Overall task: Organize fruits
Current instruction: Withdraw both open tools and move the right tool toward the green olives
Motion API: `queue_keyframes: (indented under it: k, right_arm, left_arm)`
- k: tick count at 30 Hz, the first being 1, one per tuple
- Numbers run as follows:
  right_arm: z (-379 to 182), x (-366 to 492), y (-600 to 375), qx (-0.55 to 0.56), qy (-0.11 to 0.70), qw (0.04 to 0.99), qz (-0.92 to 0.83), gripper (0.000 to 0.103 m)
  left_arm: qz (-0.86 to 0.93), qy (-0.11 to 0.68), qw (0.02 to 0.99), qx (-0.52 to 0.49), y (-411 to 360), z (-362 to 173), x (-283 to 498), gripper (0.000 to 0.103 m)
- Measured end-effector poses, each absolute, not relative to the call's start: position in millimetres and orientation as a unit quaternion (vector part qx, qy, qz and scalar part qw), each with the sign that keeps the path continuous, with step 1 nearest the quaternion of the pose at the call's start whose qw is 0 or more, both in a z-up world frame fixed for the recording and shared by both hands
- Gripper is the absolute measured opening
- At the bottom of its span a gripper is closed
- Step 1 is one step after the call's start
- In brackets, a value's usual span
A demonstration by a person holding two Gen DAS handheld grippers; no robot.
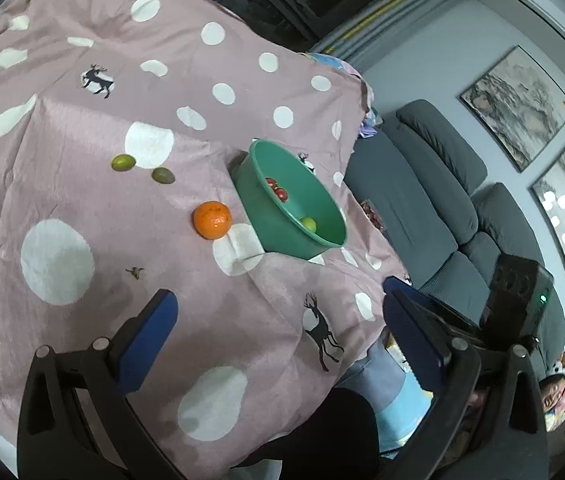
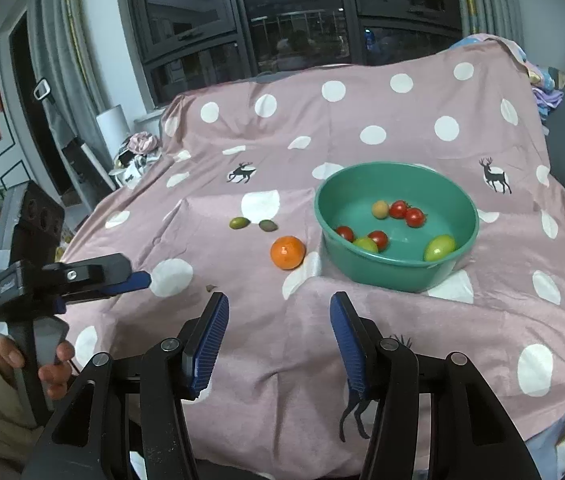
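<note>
matt pink cloth point(image 2: 362, 320) lies creased, the green basin point(image 2: 458, 258) looks smooth plastic, the orange point(image 2: 287, 253) glossy, ribbed blue pads point(image 2: 212, 344).

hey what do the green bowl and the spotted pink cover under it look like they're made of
Green bowl: likely plastic, going by its smooth uniform color, thin rolled rim and soft sheen. Pink cover: woven fabric, probably a cotton-like bedsheet, matte with creases, folds and printed white dots and deer.

Left gripper point(image 1: 278, 312) jaws wide apart above cloth point(image 1: 82, 200); orange point(image 1: 211, 219) beside green bowl point(image 1: 294, 216).
</note>
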State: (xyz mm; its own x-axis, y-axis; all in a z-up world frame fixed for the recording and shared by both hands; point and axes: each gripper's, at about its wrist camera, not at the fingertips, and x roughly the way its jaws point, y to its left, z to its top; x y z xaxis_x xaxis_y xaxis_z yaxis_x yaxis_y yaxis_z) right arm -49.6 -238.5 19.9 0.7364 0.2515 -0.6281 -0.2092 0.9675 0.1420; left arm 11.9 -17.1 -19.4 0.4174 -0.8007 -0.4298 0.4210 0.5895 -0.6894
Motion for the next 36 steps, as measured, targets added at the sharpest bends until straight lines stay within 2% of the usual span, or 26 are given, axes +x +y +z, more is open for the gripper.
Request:
queue_keyframes:
  k: [36]
  right_arm:
    - [-48.0, 33.3, -179.2, 0.034, 0.424, 0.875, 0.23, 0.054]
  left_arm:
    - [-0.245, 0.442, 0.854, -0.123, 10.6, -55.4, 34.9, 0.103]
